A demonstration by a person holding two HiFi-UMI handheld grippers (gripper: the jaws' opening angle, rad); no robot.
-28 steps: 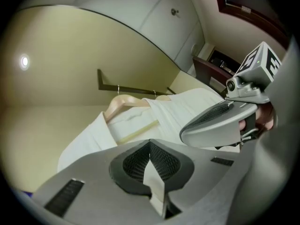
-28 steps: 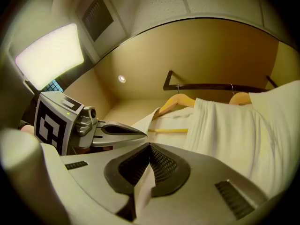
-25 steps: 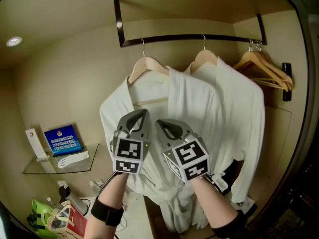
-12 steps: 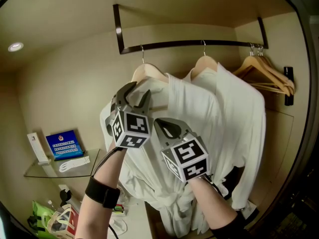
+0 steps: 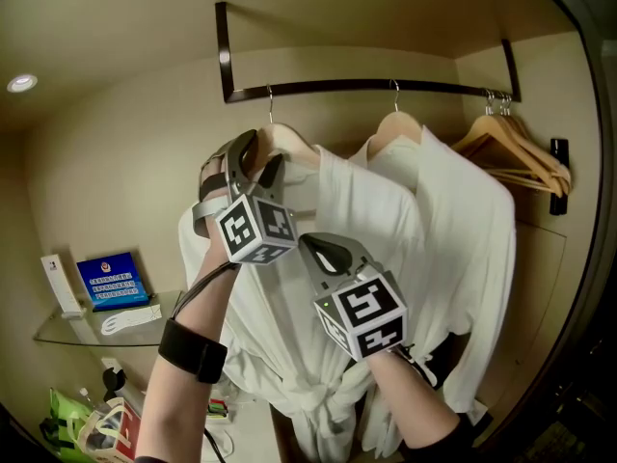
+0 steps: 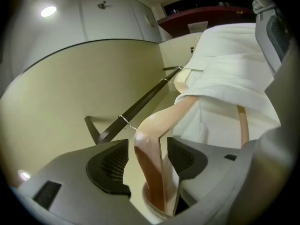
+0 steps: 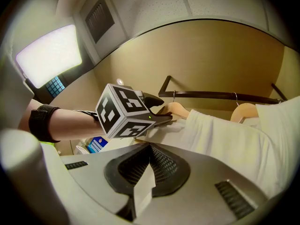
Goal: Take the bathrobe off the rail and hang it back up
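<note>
On the rail [image 5: 386, 87], the bathrobe [image 5: 366, 210] hangs on its wooden hanger [image 5: 289, 141]; I judge removal and rehanging both outstanding. My left gripper [image 5: 256, 157] has just been opening; its fingers straddle the hanger shoulder without pressing. My right gripper [image 5: 330, 251] pinches a bathrobe fold, fingers together.

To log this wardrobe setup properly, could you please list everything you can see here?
rail: one, dark, across the alcove top.
left bathrobe: one, white, on the left hanger, light wood.
right bathrobe: one, white, on the right hanger, light wood.
empty hangers: at least two, light wood, rail's right end.
glass shelf: one, clear, lower left wall.
blue sign: one, on the shelf.
ceiling light: one, white, upper left.
bags: count unclear, green and red-white, bottom left.
left claw: grey, jaws have just been opening, apart around the left hanger's shoulder.
right claw: grey, shut on a fold of the left bathrobe.
</note>
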